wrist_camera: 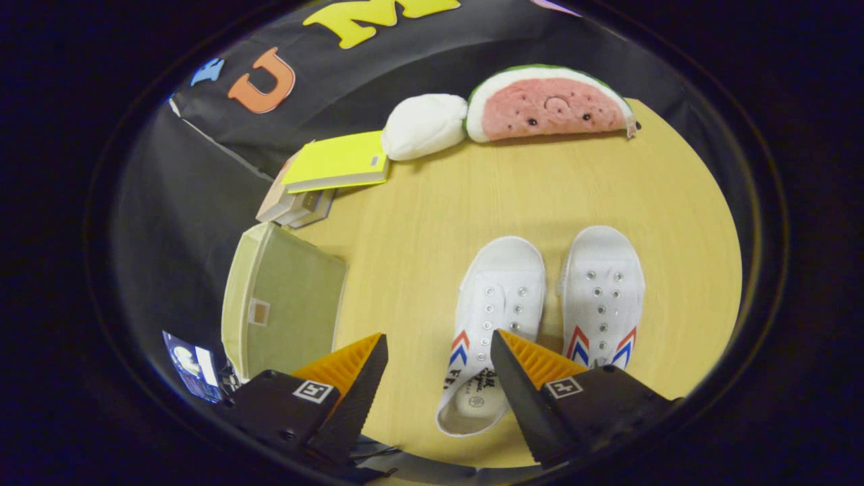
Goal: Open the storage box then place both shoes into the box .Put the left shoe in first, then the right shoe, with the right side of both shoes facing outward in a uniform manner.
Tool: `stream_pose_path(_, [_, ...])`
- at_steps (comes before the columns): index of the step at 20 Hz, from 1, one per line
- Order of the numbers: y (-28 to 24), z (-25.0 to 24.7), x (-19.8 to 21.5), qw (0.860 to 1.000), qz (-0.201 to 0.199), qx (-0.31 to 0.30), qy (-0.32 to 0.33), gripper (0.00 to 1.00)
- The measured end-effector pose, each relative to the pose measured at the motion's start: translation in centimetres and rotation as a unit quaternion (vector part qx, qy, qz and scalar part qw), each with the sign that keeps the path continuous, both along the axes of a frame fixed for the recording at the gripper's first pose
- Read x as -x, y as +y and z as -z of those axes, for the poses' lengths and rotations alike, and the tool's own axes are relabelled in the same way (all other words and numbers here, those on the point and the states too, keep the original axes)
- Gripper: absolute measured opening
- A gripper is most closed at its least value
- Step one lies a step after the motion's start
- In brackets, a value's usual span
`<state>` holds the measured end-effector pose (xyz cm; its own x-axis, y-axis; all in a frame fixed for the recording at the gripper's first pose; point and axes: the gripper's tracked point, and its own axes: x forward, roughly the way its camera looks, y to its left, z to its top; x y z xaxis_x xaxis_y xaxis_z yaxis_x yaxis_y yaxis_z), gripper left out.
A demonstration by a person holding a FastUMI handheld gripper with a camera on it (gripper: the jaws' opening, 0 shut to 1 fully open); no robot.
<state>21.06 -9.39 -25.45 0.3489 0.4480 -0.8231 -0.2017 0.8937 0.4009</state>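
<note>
Gripper (439, 351) fingers stand spread apart over the wooden table (418, 223), pinching nothing. Between them and just ahead lies the left shoe (496, 317), with the right shoe (603, 297) beside it at three o'clock. The closed storage box (287, 304) sits at nine o'clock. Beyond, toward twelve, rest stacked books (331, 172), a white plush (424, 126) and a watermelon plush (550, 104).

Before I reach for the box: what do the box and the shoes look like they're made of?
The pale green storage box looks like matte fabric with soft edges. The two white lace-less shoes look like canvas, with metal-looking eyelets. The hand-held gripper hangs open above them.
</note>
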Motion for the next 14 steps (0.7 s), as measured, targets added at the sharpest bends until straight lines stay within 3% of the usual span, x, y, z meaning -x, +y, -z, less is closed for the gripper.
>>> stream_pose_path(5, [-1.7, 2.2, 0.7, 0.999, -0.019, 0.018, 0.029, 0.93])
stream_pose_path(8, [-2.5, 1.8, 1.0, 0.998, -0.034, 0.04, 0.026, 0.79])
stream_pose_path(11, [-3.6, 1.7, 1.2, 0.996, -0.041, 0.072, 0.017, 0.78])
stream_pose_path(14, [-4.9, 3.2, 0.6, 0.995, -0.024, 0.086, 0.035, 0.77])
